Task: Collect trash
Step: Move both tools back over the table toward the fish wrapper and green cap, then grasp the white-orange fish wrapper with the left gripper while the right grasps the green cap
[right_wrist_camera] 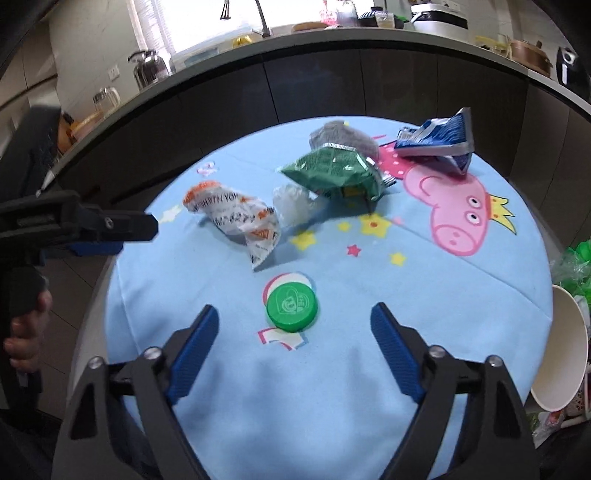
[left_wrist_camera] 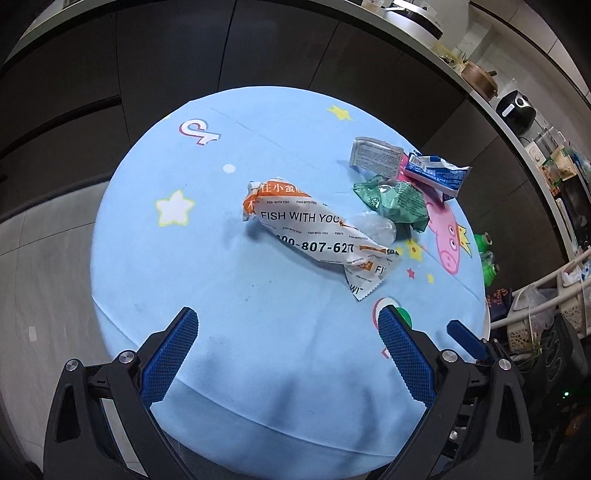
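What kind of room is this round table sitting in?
Most likely a home kitchen. Behind the round table with the light blue cartoon cloth runs a long pale countertop over dark cabinets, carrying a shiny steel kettle, a faucet by the window, and a white rice cooker.

Crumpled white-orange wrapper (left_wrist_camera: 317,232) lying centre; clear plastic scrap (left_wrist_camera: 373,226), green packet (left_wrist_camera: 399,201), silver sachet (left_wrist_camera: 375,154), blue packet (left_wrist_camera: 436,171) clustered beyond; green cap (right_wrist_camera: 291,305) flat nearest
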Motion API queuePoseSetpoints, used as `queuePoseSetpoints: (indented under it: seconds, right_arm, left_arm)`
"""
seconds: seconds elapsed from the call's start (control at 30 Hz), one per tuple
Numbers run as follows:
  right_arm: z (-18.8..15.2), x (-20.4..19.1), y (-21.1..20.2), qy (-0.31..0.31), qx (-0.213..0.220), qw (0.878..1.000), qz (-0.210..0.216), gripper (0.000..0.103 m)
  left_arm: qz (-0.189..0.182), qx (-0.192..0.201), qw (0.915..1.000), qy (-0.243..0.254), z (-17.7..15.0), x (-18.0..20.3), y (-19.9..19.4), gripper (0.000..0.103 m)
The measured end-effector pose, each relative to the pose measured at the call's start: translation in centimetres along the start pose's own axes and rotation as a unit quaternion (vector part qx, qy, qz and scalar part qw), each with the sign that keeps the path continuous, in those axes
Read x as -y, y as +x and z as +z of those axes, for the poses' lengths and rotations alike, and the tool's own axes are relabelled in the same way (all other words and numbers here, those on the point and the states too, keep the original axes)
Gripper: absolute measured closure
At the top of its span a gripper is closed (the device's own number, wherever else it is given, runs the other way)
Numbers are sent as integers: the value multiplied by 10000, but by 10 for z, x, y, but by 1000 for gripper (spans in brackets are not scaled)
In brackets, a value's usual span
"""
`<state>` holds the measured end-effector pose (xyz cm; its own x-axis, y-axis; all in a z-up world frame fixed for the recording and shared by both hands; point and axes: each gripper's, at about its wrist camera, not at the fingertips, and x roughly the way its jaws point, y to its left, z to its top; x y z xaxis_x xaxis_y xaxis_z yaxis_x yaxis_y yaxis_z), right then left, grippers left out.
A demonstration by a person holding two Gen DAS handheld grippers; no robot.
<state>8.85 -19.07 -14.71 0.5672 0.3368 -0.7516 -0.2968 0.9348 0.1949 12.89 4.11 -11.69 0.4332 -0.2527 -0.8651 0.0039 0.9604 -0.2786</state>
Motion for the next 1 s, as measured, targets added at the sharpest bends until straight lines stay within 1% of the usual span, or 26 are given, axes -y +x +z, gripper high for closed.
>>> queuePoseSetpoints:
  seconds: [0.07, 0.2, 0.27, 0.33, 0.4, 0.47, 0.5, 0.53, 0.63, 0.73, 0.83, 0.9, 0.93, 0.97, 1.0]
  right_arm:
    - [-1, -5, 9, -180, -145, 9996, -134, 27]
    - [-1, -14, 19, -472, -181, 9984, -253, 33]
    - [0, -16, 24, -571, -212, 9975, -356, 40]
    - [0, -15, 27, -627, -241, 9970, -395, 51]
    - [0, -14, 30, -639, -258, 9968, -409, 55]
    - [1, -14, 31, -655, -235, 9967, -414, 59]
    - [1, -13, 31, -661, -227, 9968, -395, 65]
    - [1, -13, 30, -667, -218, 9969, -368, 66]
    - [0, -15, 29, -706, -215, 9968, -296, 66]
    - [-1, -14, 28, -701, -194, 9969, -285, 66]
    - [-1, -13, 28, -653, -187, 9973, -293, 66]
    - [-1, -12, 27, -623, -176, 9975, -296, 66]
    - [-1, -11, 26, -599, -170, 9976, -287, 66]
    - [-1, -11, 25, -586, -164, 9977, -287, 66]
    - [-2, -11, 24, -573, -154, 9978, -287, 66]
  left_arm:
    - [-18, -13, 10000, -46, 2, -2, 3, 9]
    - [-24, -20, 9998, -197, 8, -9, 10, 10]
    - [-64, -49, 9996, -264, 12, -10, 14, 10]
    - [-136, -97, 9994, -298, 14, -8, 18, 10]
    - [-197, -112, 9991, -362, 18, -6, 22, 10]
    - [-199, -138, 9987, -456, 23, -3, 30, 14]
    - [-206, -164, 9984, -510, 25, -2, 34, 19]
    - [-227, -201, 9977, -604, 28, -2, 39, 24]
    - [-304, -323, 9950, -895, 34, -3, 53, 32]
    - [-354, -251, 9915, -1225, 42, -5, 59, 32]
    - [-335, -222, 9888, -1439, 51, -6, 66, 32]
    - [-300, -264, 9885, -1456, 57, -4, 73, 33]
    - [-248, -299, 9890, -1429, 60, -2, 77, 36]
    - [-195, -300, 9898, -1379, 62, 0, 80, 37]
    - [-118, -257, 9914, -1276, 65, 3, 80, 42]
